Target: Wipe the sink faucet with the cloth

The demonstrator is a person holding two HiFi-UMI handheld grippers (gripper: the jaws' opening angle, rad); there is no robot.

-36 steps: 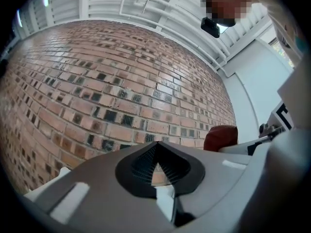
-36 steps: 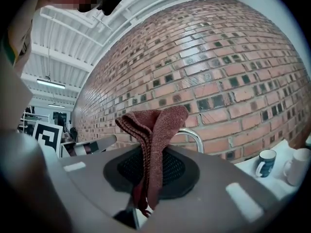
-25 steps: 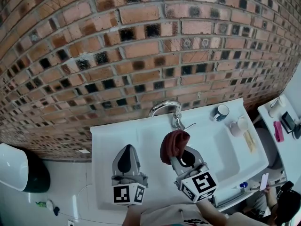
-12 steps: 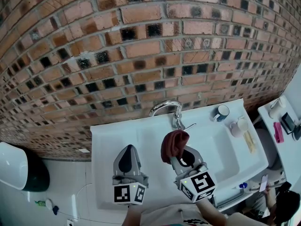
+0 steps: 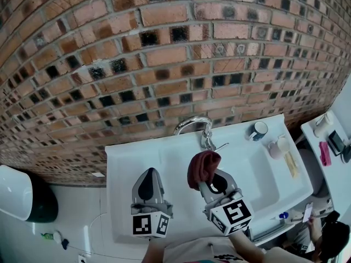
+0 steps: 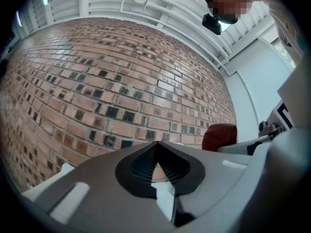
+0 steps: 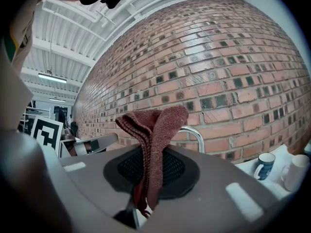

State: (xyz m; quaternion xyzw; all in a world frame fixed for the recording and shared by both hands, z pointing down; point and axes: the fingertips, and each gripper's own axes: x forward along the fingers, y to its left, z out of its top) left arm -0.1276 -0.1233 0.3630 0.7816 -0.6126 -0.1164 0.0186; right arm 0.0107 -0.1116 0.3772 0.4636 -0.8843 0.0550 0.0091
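A chrome faucet [image 5: 195, 126] arches over the white sink [image 5: 258, 171] against the brick wall; in the right gripper view the faucet [image 7: 196, 135] shows just behind the cloth. My right gripper [image 5: 207, 175] is shut on a dark red knitted cloth [image 5: 201, 167], held over the basin a little short of the faucet. In the right gripper view the cloth [image 7: 153, 130] stands up folded between the jaws. My left gripper [image 5: 147, 188] hovers over the sink's left side, shut with nothing in it; the left gripper view shows the cloth [image 6: 219, 136] at its right.
A dark mug [image 5: 258, 130] and a white cup [image 5: 276, 147] stand on the sink's right rim. A white counter [image 5: 329, 147] with small items lies further right. A white and black bin [image 5: 22, 199] sits on the floor at left. The brick wall [image 5: 164, 53] is close behind.
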